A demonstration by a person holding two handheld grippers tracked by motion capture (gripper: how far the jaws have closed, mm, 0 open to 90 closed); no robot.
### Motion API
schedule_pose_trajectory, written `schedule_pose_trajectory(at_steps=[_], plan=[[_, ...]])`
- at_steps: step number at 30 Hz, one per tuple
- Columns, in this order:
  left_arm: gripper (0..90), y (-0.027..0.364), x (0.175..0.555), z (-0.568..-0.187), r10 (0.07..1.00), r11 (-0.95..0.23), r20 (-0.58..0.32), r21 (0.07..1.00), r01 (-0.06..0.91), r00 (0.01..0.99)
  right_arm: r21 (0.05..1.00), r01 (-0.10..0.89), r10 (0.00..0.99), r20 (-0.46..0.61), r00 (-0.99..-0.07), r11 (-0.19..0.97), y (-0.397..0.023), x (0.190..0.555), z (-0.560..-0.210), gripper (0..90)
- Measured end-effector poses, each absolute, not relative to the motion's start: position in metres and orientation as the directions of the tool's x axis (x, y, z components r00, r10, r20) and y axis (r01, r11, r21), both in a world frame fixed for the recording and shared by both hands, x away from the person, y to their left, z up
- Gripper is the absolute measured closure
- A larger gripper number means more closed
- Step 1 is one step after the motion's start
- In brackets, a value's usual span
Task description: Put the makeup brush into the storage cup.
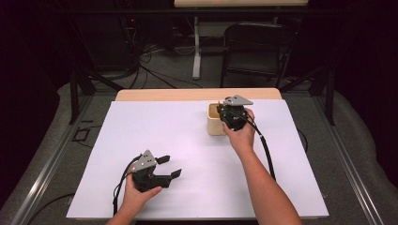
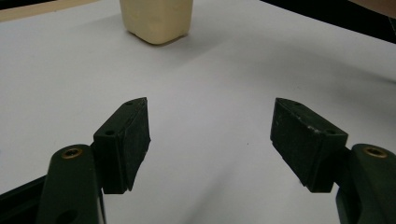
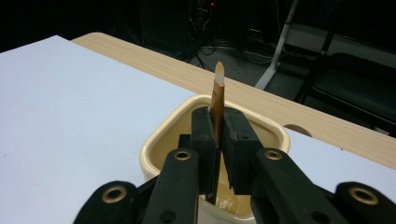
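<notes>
A cream square cup (image 1: 214,121) (image 2: 157,19) (image 3: 164,135) stands on the white sheet toward the table's far side. My right gripper (image 1: 231,115) (image 3: 217,126) hovers over its opening, shut on a thin brown stick with a pale tip (image 3: 217,95); the stick points up and away between the jaws, above the cup's inside. My left gripper (image 1: 170,166) (image 2: 211,130) rests low over the sheet at the near left, open with nothing between its pads, facing the cup from a distance.
The white sheet (image 1: 178,140) covers most of the wooden table (image 1: 187,94), whose far edge shows bare. A black folding chair (image 1: 256,51) and a table leg (image 1: 196,47) stand beyond on the floor, among cables.
</notes>
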State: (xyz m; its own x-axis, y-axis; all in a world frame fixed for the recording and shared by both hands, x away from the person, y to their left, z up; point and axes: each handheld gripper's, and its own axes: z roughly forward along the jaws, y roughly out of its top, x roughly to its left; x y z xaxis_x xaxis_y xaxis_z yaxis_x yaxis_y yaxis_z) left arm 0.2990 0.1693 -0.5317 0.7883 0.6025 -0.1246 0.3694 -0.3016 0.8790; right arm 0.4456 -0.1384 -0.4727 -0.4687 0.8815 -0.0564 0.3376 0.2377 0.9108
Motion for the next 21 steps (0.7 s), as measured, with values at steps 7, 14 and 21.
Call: schedule_pose_trajectory(at_steps=[7, 14, 21], plan=[[28.6, 0.1693, 0.2990, -0.5318, 0.603, -0.302, -0.124, 0.879, 0.370, 0.788, 0.907, 0.345, 0.881, -0.056, -0.470, 0.242, -0.1387, 0.4465, -0.4742, 83.3], [28.6, 0.1693, 0.2992, -0.5319, 0.602, -0.303, -0.124, 0.879, 0.369, 0.789, 0.900, 0.357, 0.881, -0.058, -0.469, 0.249, -0.1391, 0.4474, -0.4755, 83.3], [28.6, 0.1692, 0.2993, -0.5322, 0.601, -0.305, -0.124, 0.878, 0.369, 0.790, 0.896, 0.365, 0.880, -0.057, -0.472, 0.253, -0.1394, 0.4480, -0.4762, 83.3]])
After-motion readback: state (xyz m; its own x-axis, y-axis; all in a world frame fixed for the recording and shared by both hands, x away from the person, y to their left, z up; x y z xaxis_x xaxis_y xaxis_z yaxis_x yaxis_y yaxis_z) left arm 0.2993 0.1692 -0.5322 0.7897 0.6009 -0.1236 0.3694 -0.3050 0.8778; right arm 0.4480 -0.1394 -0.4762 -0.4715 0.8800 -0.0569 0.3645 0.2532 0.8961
